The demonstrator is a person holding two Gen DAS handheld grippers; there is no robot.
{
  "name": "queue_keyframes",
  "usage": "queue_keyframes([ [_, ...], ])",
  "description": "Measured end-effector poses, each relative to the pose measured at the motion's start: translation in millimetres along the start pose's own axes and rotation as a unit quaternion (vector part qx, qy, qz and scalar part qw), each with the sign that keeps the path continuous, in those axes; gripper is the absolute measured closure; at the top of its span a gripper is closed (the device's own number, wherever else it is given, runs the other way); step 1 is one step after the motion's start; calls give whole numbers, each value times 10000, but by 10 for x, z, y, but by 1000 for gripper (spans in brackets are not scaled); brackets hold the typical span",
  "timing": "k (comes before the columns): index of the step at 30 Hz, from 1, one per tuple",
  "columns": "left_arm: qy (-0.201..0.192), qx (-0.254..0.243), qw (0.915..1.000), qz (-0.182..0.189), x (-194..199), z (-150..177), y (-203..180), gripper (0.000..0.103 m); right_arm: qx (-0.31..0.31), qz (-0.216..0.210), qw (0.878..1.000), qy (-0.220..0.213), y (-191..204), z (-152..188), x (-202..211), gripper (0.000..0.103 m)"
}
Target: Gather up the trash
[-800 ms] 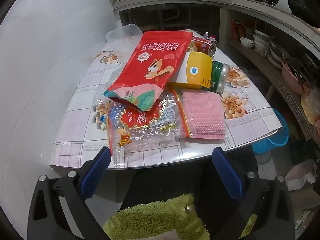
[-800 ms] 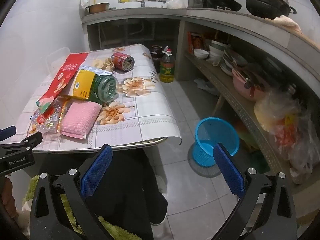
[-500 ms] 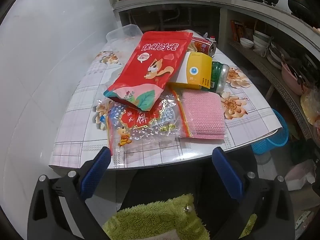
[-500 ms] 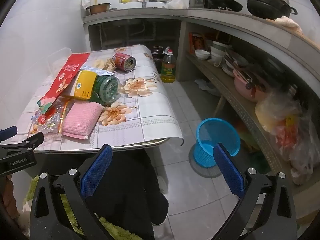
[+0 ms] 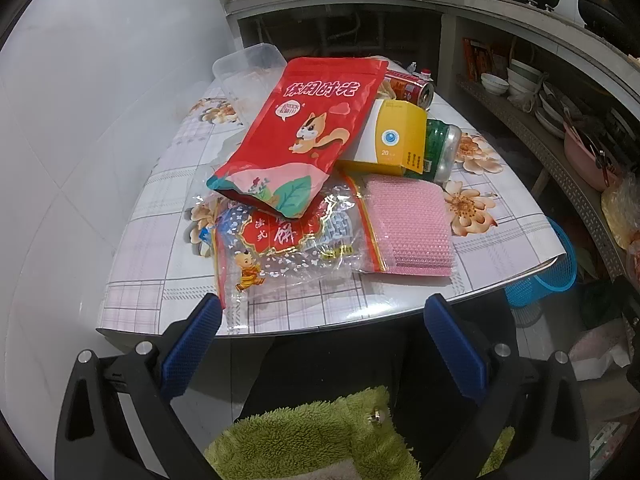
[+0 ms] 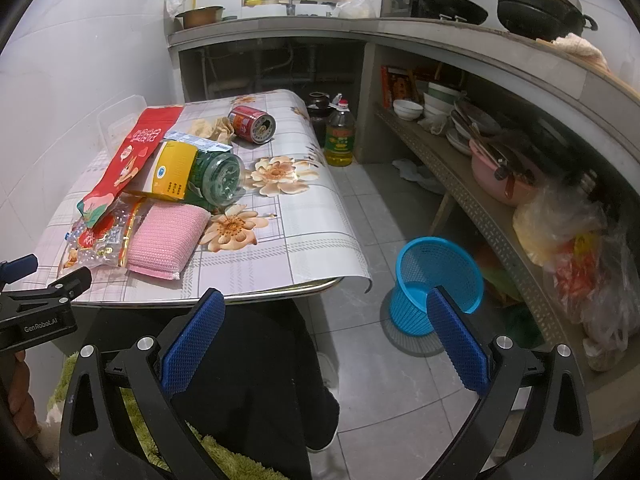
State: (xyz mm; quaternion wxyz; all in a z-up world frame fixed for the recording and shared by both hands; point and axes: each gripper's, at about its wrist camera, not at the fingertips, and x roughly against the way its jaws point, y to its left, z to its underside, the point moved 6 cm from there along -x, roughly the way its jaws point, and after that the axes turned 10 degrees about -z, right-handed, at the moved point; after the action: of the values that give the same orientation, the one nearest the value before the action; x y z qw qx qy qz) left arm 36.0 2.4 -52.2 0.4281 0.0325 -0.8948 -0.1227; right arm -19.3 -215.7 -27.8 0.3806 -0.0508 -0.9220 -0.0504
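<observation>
Trash is piled on the flowered table (image 5: 496, 248): a red squirrel pouch (image 5: 308, 132), a clear snack bag (image 5: 280, 248), a pink bubble mailer (image 5: 408, 228), a yellow box (image 5: 396, 140), a green jar (image 5: 440, 152) and a red can (image 5: 408, 86). In the right wrist view the same pouch (image 6: 132, 156), mailer (image 6: 164, 240), jar (image 6: 216, 176) and can (image 6: 252, 124) lie left of a blue basket (image 6: 436, 280) on the floor. My left gripper (image 5: 320, 344) hangs open before the table's near edge, holding nothing. My right gripper (image 6: 324, 340) is open too, over the floor beside the table.
A clear plastic tub (image 5: 248, 72) stands at the table's far left by the white wall. An oil bottle (image 6: 340, 136) is on the floor behind the table. Shelves with bowls and a pink pot (image 6: 500, 172) run along the right. The person's dark trousers (image 6: 256, 380) fill the foreground.
The right wrist view has shifted slightly, with the table and basket drifting a little to the right. The left gripper stays put. Both remain open.
</observation>
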Motion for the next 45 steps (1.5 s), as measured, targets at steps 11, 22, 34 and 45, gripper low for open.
queue_keyframes([
  [11,30,12,10000,-1,-24,-4,1,4,-5,-3,10000,-6,9,-5,-13,6],
  [22,39,25,10000,-10,-34,-14,26,4,-7,-11,10000,-10,17,-6,-16,6],
  [34,75,36,10000,-31,-79,-5,71,4,1,-19,10000,4,115,-44,-58,6],
  [45,83,31,10000,-42,-81,4,65,4,-6,-35,10000,2,112,-42,-55,6],
])
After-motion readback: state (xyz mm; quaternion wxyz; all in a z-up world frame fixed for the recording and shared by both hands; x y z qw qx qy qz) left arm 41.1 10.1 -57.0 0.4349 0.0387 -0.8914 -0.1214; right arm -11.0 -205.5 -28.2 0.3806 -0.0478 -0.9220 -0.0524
